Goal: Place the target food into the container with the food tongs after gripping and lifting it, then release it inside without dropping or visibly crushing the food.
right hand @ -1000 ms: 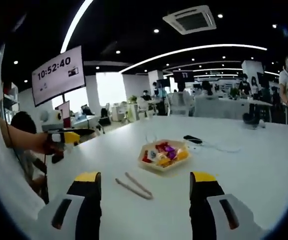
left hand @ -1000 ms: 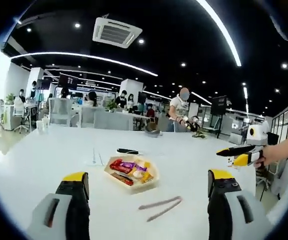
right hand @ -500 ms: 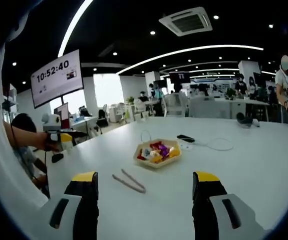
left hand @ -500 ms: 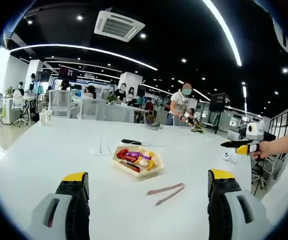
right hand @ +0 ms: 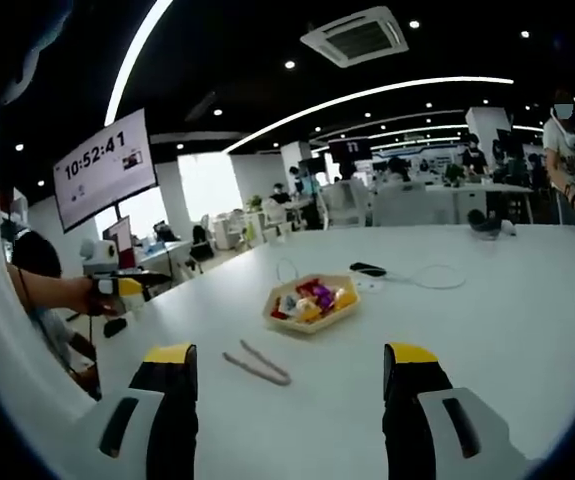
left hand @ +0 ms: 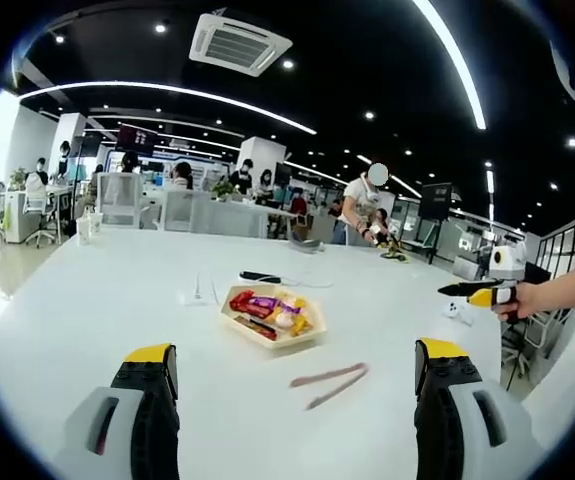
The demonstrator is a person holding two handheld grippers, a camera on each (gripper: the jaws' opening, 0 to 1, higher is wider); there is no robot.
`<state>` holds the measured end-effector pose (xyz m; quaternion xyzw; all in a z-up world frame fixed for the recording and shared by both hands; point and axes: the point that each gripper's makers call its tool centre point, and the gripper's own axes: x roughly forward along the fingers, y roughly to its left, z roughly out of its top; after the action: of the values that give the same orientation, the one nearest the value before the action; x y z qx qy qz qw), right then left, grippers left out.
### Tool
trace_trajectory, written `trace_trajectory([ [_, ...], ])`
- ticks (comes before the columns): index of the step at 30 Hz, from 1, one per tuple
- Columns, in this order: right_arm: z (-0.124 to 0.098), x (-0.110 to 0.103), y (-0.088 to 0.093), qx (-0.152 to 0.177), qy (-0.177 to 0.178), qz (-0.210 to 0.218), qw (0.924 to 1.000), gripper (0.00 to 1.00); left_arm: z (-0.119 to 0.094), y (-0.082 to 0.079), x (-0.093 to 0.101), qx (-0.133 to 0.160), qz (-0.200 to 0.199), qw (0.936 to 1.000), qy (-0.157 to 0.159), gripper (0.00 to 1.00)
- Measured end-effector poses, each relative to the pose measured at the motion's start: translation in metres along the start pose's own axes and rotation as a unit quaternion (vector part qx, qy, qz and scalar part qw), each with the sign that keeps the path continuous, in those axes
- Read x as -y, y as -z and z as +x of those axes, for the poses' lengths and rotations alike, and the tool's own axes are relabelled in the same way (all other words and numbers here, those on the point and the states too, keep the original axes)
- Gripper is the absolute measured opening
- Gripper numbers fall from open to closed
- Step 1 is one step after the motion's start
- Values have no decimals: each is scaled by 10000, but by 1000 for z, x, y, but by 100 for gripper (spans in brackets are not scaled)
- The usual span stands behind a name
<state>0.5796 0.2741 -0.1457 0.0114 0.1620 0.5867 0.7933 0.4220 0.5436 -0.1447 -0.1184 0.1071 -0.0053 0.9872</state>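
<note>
A pale hexagonal tray (left hand: 272, 316) (right hand: 311, 304) holding several colourful wrapped snacks sits mid-table. Pinkish food tongs (left hand: 329, 384) (right hand: 256, 365) lie flat on the table a little nearer than the tray, touched by nothing. My left gripper (left hand: 297, 352) hangs open above the near table, well short of the tongs. My right gripper (right hand: 292, 353) is open too, jaws wide apart and empty. In the left gripper view the right gripper (left hand: 477, 293) shows at the right, held in a hand. In the right gripper view the left gripper (right hand: 119, 287) shows at the far left.
The white table (left hand: 87, 300) (right hand: 527, 320) is wide. A black phone (left hand: 260, 277) (right hand: 369, 269) and a thin white cable (right hand: 437, 277) lie behind the tray. Chairs, desks and people fill the office beyond. A wall screen (right hand: 104, 160) shows the time.
Both views have shifted slightly with the hands. Tray and tongs lie where they were. Both pairs of jaws stay equally wide apart.
</note>
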Motion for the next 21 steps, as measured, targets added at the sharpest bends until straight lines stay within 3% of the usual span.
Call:
trace_trajectory([
  [5,3,5,-2,21,51,72,10000,77,-1,-6,-3,176,-98,9998,-1,99],
  [21,14,7,3,-57,-21,196,9998,76,0,-5,-10,192,-199,9995,-124,99],
])
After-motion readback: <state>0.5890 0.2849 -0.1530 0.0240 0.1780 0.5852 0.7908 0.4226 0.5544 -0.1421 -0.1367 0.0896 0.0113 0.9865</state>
